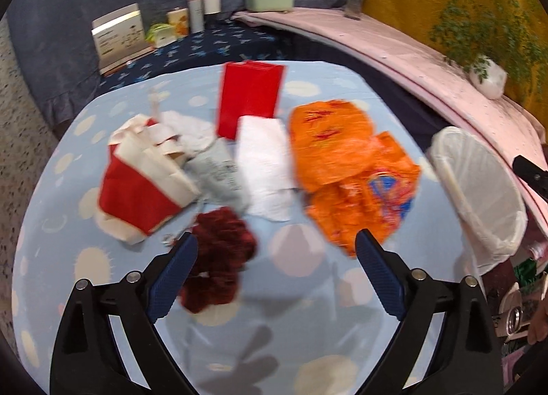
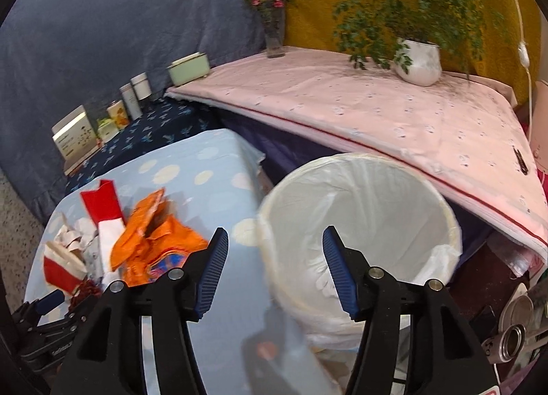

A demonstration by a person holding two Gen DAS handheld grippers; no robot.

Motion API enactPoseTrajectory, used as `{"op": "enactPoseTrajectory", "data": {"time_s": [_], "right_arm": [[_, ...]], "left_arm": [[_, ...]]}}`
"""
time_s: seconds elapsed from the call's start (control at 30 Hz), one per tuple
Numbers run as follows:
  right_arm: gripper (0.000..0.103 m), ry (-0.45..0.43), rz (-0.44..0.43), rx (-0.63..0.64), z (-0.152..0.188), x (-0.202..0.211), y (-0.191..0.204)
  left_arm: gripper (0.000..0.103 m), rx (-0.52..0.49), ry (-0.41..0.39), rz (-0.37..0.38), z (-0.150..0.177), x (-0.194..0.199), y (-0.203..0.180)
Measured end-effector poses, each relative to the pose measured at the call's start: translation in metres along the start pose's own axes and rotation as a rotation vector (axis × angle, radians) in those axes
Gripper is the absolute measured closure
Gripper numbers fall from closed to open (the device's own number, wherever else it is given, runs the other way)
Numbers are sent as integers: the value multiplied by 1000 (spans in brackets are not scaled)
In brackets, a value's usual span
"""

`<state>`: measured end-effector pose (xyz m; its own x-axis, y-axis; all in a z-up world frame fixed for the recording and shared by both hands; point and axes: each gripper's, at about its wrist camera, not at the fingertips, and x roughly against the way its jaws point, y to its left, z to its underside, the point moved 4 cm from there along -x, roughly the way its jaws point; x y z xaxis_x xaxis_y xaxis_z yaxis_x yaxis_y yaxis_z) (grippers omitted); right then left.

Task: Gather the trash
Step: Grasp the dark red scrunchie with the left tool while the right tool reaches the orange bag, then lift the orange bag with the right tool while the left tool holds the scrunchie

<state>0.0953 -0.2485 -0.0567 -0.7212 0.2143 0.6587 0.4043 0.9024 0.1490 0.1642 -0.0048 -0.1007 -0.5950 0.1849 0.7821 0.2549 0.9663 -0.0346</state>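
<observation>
Trash lies on a light blue spotted tablecloth (image 1: 301,295): a red and white paper carton (image 1: 140,186), crumpled white paper (image 1: 212,162), a white napkin (image 1: 265,169), a red box (image 1: 250,98), orange wrappers (image 1: 349,169) and a dark red fuzzy scrunchie (image 1: 219,258). My left gripper (image 1: 275,241) is open and empty, its left finger beside the scrunchie. A white-lined bin (image 2: 363,217) stands off the table's right edge. My right gripper (image 2: 275,237) is open and empty, above the bin's near rim. The orange wrappers (image 2: 154,244) lie to its left.
Boxes and tins (image 1: 154,32) stand at the back on a dark blue cloth. A pink-covered surface (image 2: 359,110) holds a flower vase (image 2: 274,35) and a potted plant (image 2: 418,59). Clutter with a metal object (image 2: 510,340) sits at the lower right. The left gripper also shows in the right wrist view (image 2: 44,309).
</observation>
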Motion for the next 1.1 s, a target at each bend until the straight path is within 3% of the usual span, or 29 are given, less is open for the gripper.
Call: {"op": "enactPoseTrajectory", "data": {"time_s": [0.17,0.47,0.53,0.67,0.83,0.97,1.1], "right_arm": [[47,43,-37,40,14,-12,38],[47,81,-81,101,20,-38,82],[47,93,-85,105,21,-44,84],[47,124,-89,110,28,-58,85],[47,156,-92,110,36,-72,85],[50,179,-94,111,40,-84,87],[59,205,-102,118,46,-96,91]], "left_arm": [[13,64,30,-34,8,-5,40],[15,126,77,-49,18,-22,64],[31,133,89,-44,20,-25,65],[51,152,135,25,26,-33,62],[76,118,118,36,23,-27,53],[81,110,102,39,19,-21,48],[83,115,97,47,12,-19,49]]}}
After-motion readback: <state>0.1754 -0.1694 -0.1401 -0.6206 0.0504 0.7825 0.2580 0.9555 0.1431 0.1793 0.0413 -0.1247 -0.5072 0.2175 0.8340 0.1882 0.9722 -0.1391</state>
